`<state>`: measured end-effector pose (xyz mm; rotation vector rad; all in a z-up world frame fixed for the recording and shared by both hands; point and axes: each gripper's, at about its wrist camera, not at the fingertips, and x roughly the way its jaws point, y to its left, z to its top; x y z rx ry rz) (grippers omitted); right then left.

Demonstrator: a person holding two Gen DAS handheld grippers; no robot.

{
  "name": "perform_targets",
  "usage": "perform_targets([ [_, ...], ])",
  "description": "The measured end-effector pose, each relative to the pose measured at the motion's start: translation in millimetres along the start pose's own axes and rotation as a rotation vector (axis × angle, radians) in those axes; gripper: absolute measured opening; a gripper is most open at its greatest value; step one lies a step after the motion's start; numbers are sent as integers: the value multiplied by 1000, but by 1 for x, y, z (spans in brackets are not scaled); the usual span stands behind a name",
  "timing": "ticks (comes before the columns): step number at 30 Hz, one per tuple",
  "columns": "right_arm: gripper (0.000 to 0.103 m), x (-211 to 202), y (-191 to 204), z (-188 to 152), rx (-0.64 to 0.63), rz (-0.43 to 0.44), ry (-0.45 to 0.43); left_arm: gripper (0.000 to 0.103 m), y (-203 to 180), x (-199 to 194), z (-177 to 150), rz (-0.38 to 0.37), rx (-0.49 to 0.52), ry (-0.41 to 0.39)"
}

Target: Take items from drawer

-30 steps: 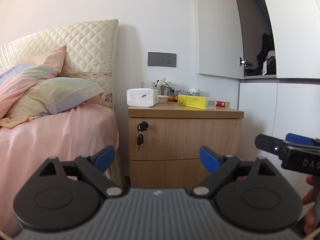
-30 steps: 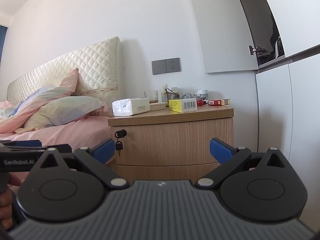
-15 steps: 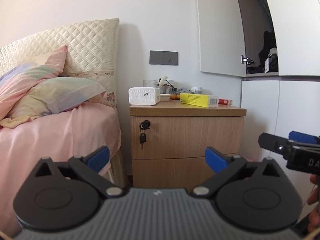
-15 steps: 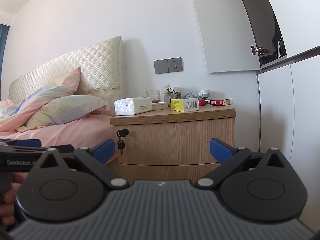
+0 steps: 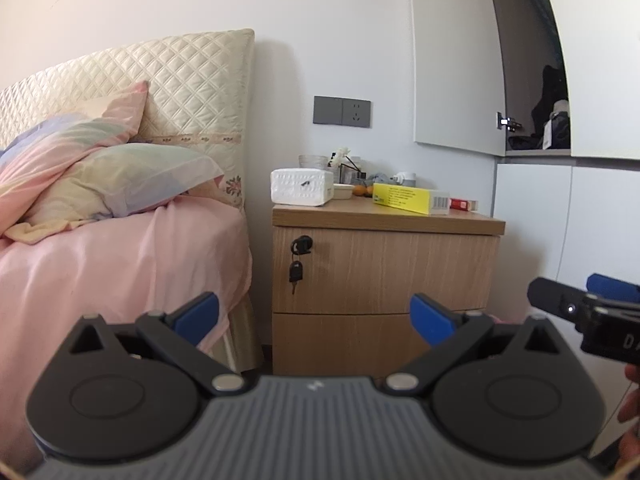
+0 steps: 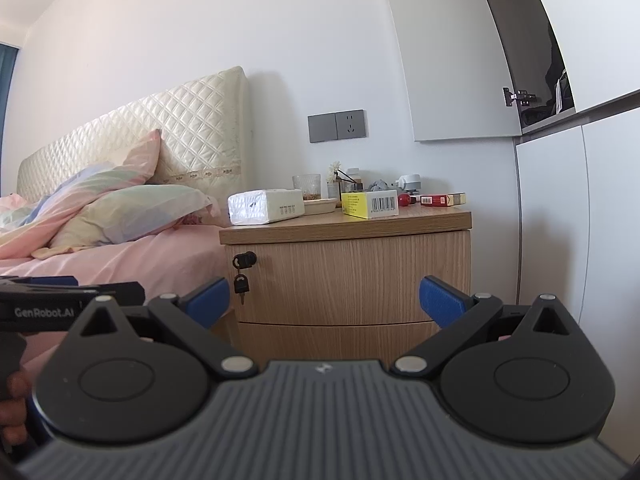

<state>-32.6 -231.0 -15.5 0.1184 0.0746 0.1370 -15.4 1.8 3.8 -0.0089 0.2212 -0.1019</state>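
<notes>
Nightstand (image 5: 384,268) dead ahead, light wood, both drawers shut: the upper drawer (image 5: 386,270) with a black lock and a key (image 5: 296,272) dangling at its left end, the lower drawer (image 5: 352,344) below it, flush. Left gripper (image 5: 314,314) hangs in front of the lower drawer, well short of it, blue fingers (image 5: 198,312) spread wide and holding nothing. Right gripper (image 6: 324,300) is level with it, fingers (image 6: 442,300) just as wide apart, empty too. On top of the nightstand sit a white tissue pack (image 5: 302,186), a yellow box (image 5: 410,198) with a barcode end, a red packet (image 5: 464,204) behind it, a glass (image 6: 307,184) and small clutter near the wall. To the left, a bed (image 5: 112,260) under a pink sheet, pastel pillows (image 5: 116,184) against a quilted cream headboard (image 5: 192,92). A grey socket plate (image 5: 341,111) is on the wall above. Right of the nightstand, white cabinets (image 5: 532,216), one upper door ajar.
</notes>
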Motion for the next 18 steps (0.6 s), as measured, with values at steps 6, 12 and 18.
perform_targets([
  [6,103,0,-1,-1,-5,-3,6,102,-2,0,-1,-10,19,3],
  [12,103,1,-1,-1,-7,-3,9,102,-8,-1,-2,-13,54,-6],
  [18,103,0,-1,-2,-13,-3,9,103,-9,-2,-3,-15,53,-6],
])
